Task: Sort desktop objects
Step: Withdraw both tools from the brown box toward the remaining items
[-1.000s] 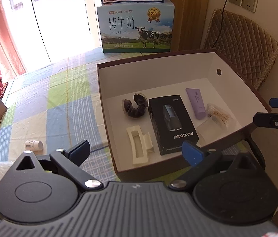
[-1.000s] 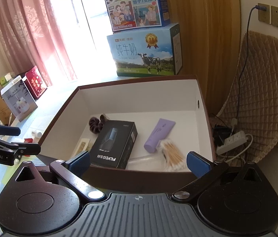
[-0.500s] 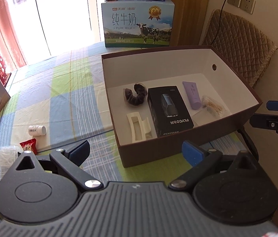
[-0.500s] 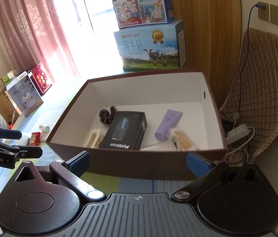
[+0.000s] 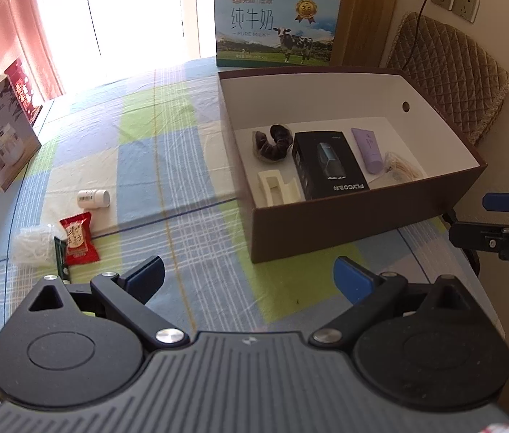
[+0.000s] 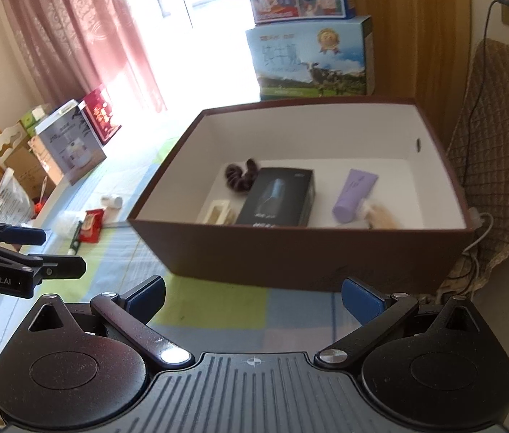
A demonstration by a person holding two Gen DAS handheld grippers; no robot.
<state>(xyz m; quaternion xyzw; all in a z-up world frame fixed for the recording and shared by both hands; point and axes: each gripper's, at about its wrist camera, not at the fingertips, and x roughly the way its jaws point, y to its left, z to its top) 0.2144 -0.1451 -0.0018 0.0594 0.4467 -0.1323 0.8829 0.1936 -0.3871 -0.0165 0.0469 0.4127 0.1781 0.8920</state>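
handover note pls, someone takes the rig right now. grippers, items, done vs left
Left gripper: open, holding nothing, over the tablecloth in front of the box.
Right gripper: open, holding nothing, at the box's near wall.
Done, in the brown box: scrunchie, hair claw, black Flyco box, purple tube, cotton swabs.
Left, on the cloth left of the box: white bottle, red snack packet, white netting wad, dark green packet beside the red one.

Probably a home: curtains [image 6: 85, 32], checked tablecloth [image 5: 139, 166].
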